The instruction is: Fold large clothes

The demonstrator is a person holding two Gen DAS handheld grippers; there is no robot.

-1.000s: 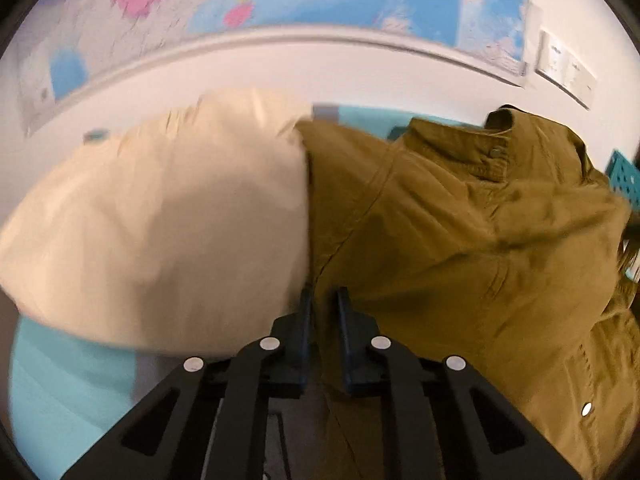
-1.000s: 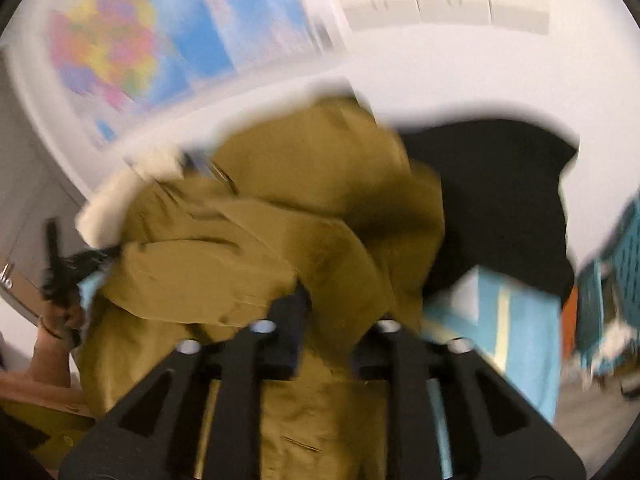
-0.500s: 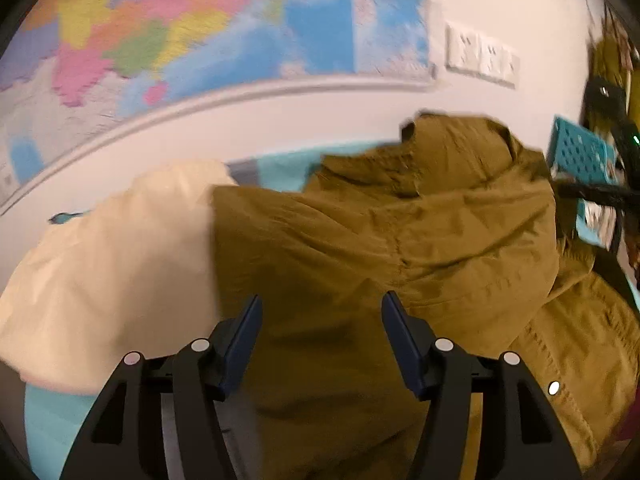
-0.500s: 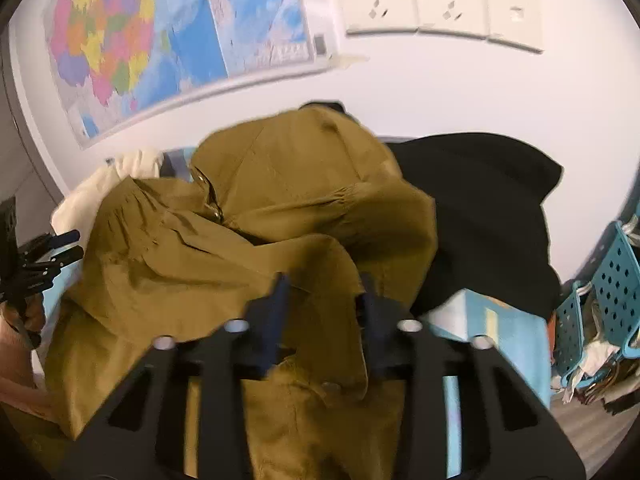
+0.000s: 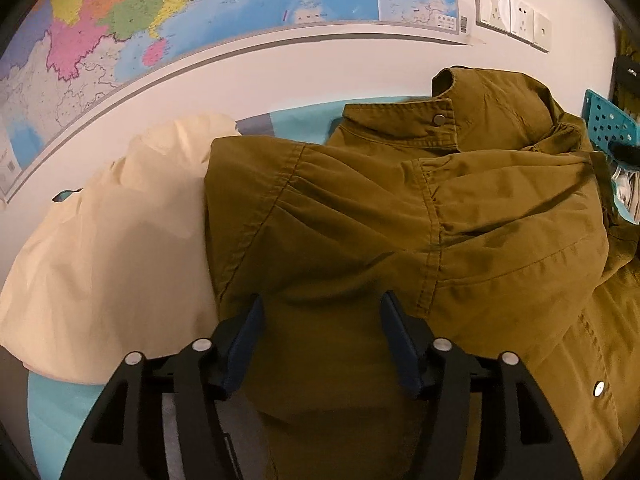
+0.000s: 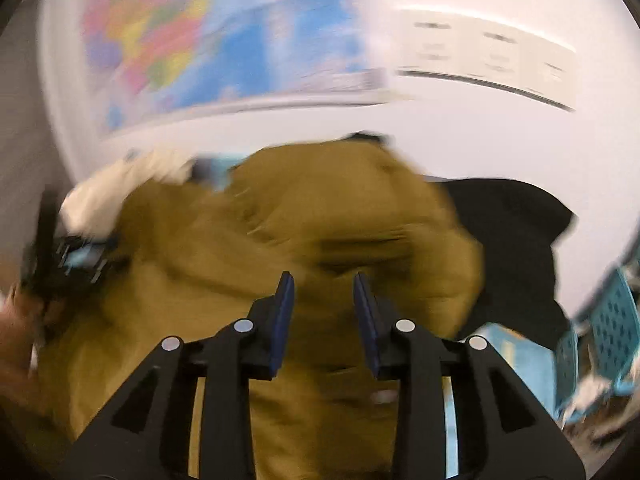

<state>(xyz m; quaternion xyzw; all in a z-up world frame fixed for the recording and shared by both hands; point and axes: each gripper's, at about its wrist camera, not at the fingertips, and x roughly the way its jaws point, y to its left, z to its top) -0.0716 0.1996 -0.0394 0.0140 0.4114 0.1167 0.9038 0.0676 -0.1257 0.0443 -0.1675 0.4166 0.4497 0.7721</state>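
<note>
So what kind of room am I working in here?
Likely a home room or small office: a large wall map, wall sockets, and clothes like the olive jacket on a turquoise-covered surface.

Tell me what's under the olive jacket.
The olive jacket overlaps a cream garment at one edge, with turquoise sheet beneath. A black garment lies beside it. What's under its middle is covered.

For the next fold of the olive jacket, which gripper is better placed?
Probably the left gripper: open, sharply seen just above the olive jacket edge beside the cream garment. The right gripper has just opened; its view is blurred.
</note>
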